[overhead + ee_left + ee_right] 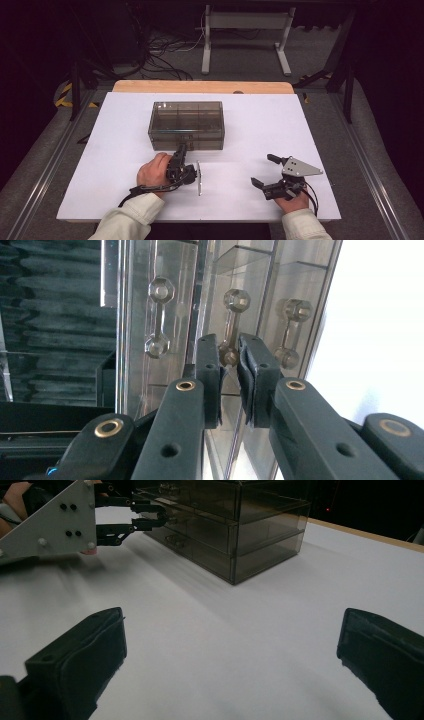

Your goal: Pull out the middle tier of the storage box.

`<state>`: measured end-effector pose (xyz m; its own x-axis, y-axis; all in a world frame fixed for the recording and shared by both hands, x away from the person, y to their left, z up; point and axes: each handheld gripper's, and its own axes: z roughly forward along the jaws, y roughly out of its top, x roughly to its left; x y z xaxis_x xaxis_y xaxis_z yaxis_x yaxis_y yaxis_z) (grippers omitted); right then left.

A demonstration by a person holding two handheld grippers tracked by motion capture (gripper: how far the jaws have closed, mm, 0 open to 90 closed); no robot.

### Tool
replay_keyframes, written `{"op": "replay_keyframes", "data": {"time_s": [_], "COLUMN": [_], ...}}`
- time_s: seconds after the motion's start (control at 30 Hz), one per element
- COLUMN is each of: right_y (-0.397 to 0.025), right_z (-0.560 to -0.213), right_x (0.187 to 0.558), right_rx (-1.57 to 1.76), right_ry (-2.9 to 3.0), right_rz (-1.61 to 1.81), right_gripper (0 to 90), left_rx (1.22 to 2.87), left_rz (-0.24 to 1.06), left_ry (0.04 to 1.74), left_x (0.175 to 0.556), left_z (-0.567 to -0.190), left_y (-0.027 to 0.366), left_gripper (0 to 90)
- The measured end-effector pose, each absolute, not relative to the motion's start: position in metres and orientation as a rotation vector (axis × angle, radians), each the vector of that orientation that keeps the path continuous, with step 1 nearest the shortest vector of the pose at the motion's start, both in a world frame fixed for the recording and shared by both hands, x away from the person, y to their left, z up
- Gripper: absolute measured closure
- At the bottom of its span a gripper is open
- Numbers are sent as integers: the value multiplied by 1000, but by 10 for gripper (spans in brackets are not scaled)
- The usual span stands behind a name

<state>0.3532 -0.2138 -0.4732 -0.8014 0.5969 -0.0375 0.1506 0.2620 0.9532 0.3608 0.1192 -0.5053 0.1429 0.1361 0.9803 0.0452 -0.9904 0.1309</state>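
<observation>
Gripping item: left gripper (229, 375), jaws nearly closed around middle drawer handle (231, 327) of drawer box (186, 125), centre counter (280, 125). Rigid, slick, brittle plastic; light; hold handle bar. Right gripper (264, 171): jaws open, empty, near right.

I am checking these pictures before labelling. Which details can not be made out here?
- Drawer contents: smoked walls of the drawer box hide them, all views.
- Grip on the middle handle: left gripper pads cover its lower end, left gripper view.
- Right gripper: jaw tips cut off by the bottom edge, right gripper view.
</observation>
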Motion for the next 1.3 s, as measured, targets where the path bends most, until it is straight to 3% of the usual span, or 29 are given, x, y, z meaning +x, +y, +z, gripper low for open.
{"op": "replay_keyframes", "data": {"time_s": [1.3], "right_y": [-213], "right_z": [-473], "right_x": [353], "right_rx": [678], "right_ry": [2149], "right_rz": [1547], "right_gripper": [0], "left_rx": [2335], "left_rz": [1950], "left_ry": [158], "left_x": [341], "left_z": [-503], "left_y": [121], "left_gripper": [801]}}
